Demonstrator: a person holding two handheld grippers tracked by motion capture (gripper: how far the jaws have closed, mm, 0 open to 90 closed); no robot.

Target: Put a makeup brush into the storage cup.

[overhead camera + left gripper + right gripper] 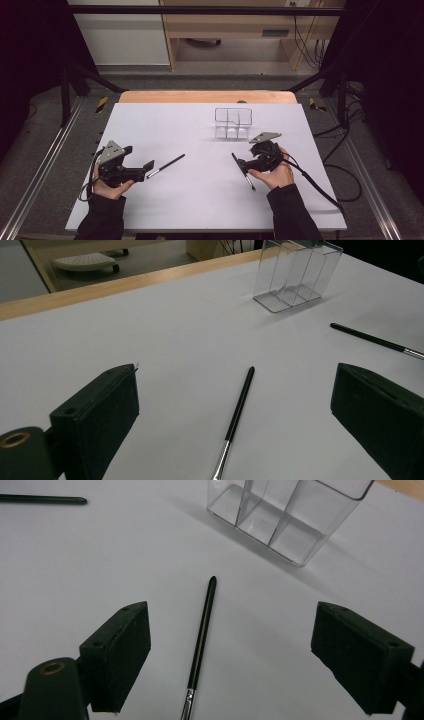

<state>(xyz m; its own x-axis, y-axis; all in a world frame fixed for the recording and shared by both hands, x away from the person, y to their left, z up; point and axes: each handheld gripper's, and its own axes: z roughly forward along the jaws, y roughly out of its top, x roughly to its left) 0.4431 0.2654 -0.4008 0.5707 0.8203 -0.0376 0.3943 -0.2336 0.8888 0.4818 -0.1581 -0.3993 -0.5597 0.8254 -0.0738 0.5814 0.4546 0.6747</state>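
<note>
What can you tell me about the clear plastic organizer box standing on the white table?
The clear plastic organizer box is a see-through rectangular holder with thin inner walls dividing it into several open-topped compartments, all of which look empty. It stands upright toward the far side of the white table, resting on its base. Nothing touches it apart from the table; both brushes and both grippers lie nearer the person.

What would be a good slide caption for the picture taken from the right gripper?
Right gripper, jaws open, lined up over a black brush lying on the white table, clear divided holder beyond.
</note>
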